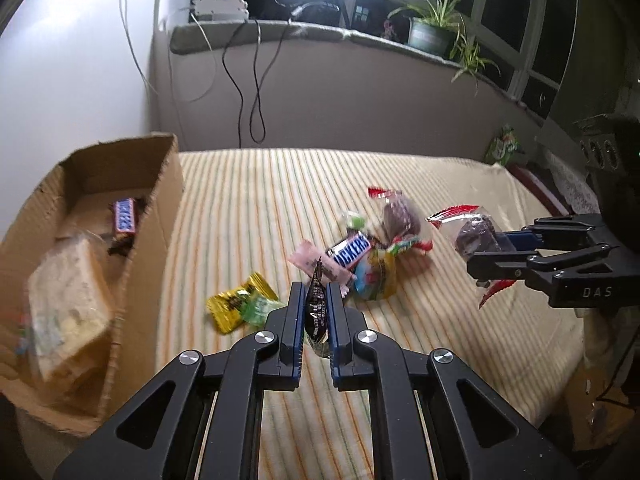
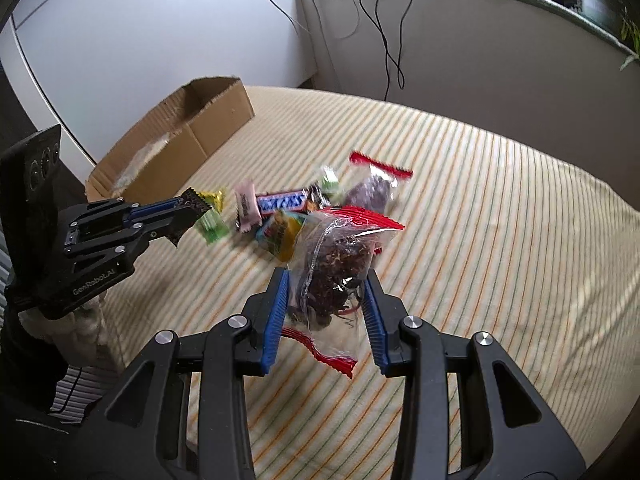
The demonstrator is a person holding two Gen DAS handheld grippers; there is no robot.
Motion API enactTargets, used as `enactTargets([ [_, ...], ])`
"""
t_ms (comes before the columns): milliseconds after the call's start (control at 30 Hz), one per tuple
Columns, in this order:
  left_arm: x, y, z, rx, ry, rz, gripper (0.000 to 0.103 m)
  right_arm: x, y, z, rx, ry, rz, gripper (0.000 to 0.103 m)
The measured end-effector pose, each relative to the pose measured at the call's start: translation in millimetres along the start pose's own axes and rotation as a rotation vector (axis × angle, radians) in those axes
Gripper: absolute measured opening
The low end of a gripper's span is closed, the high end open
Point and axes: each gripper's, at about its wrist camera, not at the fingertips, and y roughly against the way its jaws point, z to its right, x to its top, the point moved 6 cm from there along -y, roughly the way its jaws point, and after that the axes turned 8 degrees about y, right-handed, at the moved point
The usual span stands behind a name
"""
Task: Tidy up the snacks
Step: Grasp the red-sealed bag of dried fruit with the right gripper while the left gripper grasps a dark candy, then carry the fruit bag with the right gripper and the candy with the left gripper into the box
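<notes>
A person's left gripper [image 1: 316, 300] pinches a small dark candy wrapper [image 1: 316, 312] between its narrow-set blue-lined fingers, the black foil packet standing on edge with its crimped tip pointing up, above a striped yellow-and-cream bedspread [image 1: 440, 360]. To the right, the right gripper [image 2: 326, 292] is closed partway on a clear plastic bag [image 2: 340, 264] with red serrated seals at both ends and a dark brown, crumbly lump inside; the bag bulges between the two blue pads and hangs clear of the cloth.

Between and beyond the two tools, a loose pile of snacks lies in the middle of the bedspread. A blue Snickers bar [image 1: 350, 249] sits at its centre, touching a pale pink wrapped sweet [image 1: 316, 266] on its left and a multicoloured packet [image 1: 374, 276] on its near side. A second clear bag with a red seal [image 1: 396, 212] and dark filling lies at the far right of the pile. A yellow foil packet [image 1: 236, 300] and a green one [image 1: 260, 308] lie together just left of the heap, near the left gripper.

At the far left stands an open cardboard box [image 1: 152, 240], its edges ragged. Inside it are another Snickers bar [image 1: 125, 214] at the far end and a clear-wrapped pale sandwich-like block [image 1: 68, 296] nearer the camera, blurred.

A potted plant [image 1: 434, 28] stands on the windowsill behind, and black cables [image 1: 244, 80] hang down the wall.
</notes>
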Motion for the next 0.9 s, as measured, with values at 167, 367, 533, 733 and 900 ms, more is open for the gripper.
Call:
enactTargets([
  [167,9,16,-12,0.011,0.02,0.045,0.009,18,3,-11,0.005,0.031,0.024,0.038],
  [367,16,35,-37,0.049,0.052,0.093,0.009,47,1,-32,0.02,0.091,0.051,0.038],
  [533,22,51,-67,0.098,0.087,0.131,0.009,72,-5,-55,0.033,0.147,0.068,0.038],
  [733,23,66,-99,0.159,0.123,0.161,0.009,99,-22,-83,0.053,0.205,0.073,0.038],
  [900,21,73,-121,0.201,0.149,0.176,0.009,119,-35,-106,0.069,0.261,0.07,0.038],
])
